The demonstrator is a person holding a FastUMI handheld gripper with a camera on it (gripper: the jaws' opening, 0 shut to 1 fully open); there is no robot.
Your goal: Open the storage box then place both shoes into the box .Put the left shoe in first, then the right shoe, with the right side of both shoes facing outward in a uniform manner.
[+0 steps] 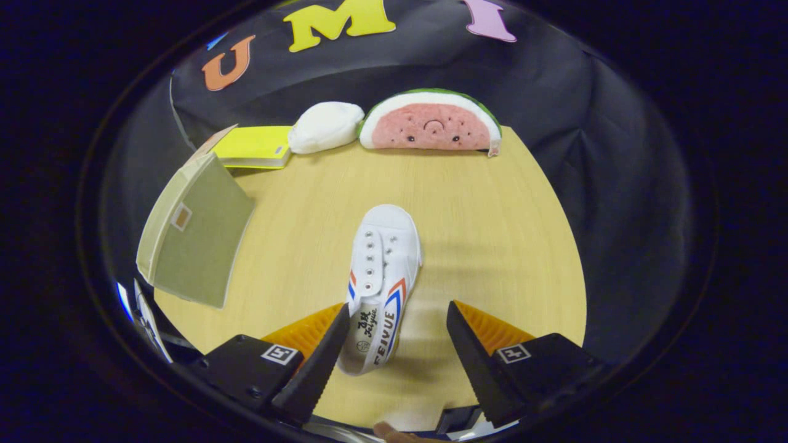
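Observation:
A white canvas shoe (381,280) with red and blue side stripes lies on the wooden table (486,234), toe pointing away from me. Its heel end rests between my fingers, close to the left finger (317,363), with a wide gap to the right finger (477,363). My gripper (397,317) is open and neither finger presses on the shoe. The beige storage box (194,237) stands to the left of the shoe, a small label patch on the face turned to me; whether it is open I cannot tell.
At the back of the table a watermelon-slice plush (431,123) and a white plush (325,126) lie side by side. A yellow book (253,146) sits behind the box. Black cloth surrounds the table's far and right edges.

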